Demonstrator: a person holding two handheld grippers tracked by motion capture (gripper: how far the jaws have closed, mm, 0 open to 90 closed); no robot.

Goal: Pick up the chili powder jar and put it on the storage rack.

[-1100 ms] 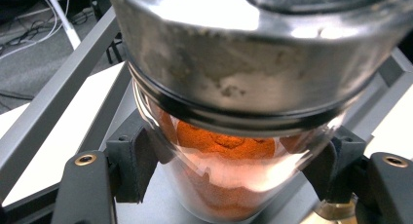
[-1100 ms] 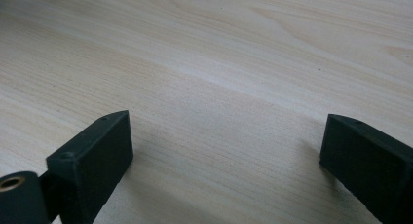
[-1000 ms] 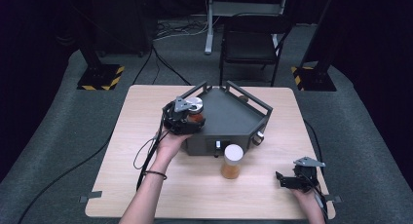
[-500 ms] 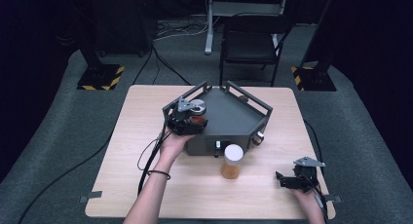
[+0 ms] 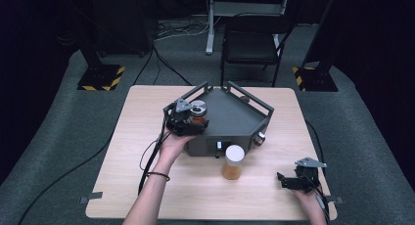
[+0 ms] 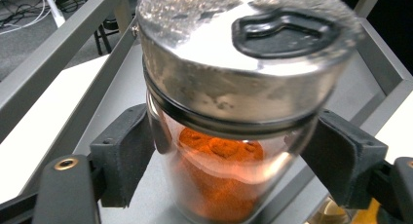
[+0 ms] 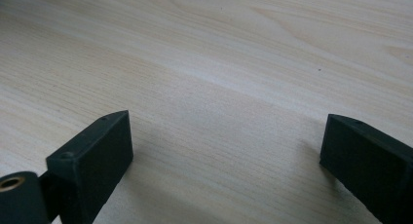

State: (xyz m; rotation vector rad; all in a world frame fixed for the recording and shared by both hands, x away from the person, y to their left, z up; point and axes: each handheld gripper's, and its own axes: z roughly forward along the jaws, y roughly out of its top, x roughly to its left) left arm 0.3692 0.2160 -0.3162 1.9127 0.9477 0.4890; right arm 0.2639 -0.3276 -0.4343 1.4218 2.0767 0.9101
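Observation:
My left gripper is shut on a glass spice jar with a silver shaker lid and orange powder inside. The jar hangs over the front-left corner of a dark grey metal tray with railed sides. A second jar with a white lid and orange contents stands on the wooden table just in front of the tray. My right gripper rests open near the table's front right corner, its jaws wide apart over bare wood.
A black chair stands behind the table. A cable trails from the left gripper along the forearm. Yellow-black striped stand bases sit on the grey floor at both far sides.
My left gripper has carried the spice jar a little to the right, over the tray's corner. The right gripper has stayed still.

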